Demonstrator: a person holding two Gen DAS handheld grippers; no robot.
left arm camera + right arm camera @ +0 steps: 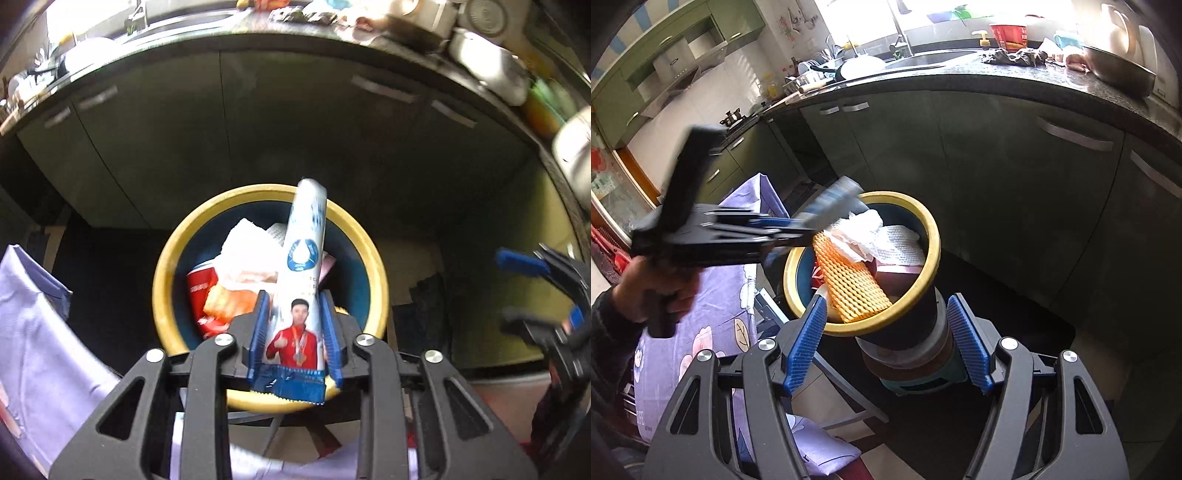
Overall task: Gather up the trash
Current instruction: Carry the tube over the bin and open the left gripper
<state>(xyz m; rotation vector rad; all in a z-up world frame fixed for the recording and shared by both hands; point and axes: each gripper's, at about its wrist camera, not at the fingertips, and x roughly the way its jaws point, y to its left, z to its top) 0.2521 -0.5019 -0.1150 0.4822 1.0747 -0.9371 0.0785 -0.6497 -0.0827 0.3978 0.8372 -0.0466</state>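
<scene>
I face a dark speckled counter (1015, 79) curving over grey-green cabinet doors (997, 166) with silver bar handles (1075, 134). Bright daylight pours through the window (871, 18) behind the sink tap (899, 31). Green wall cupboards (676, 48) hang at the upper left over white tiles. A lilac floral cloth (713, 314) drapes beside me.

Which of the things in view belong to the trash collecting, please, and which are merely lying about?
Job: left gripper, white wrapper between its pads, yellow-rimmed bin, foam net and tissue inside.
Lying about: floral cloth, metal bowl, red cup.
</scene>
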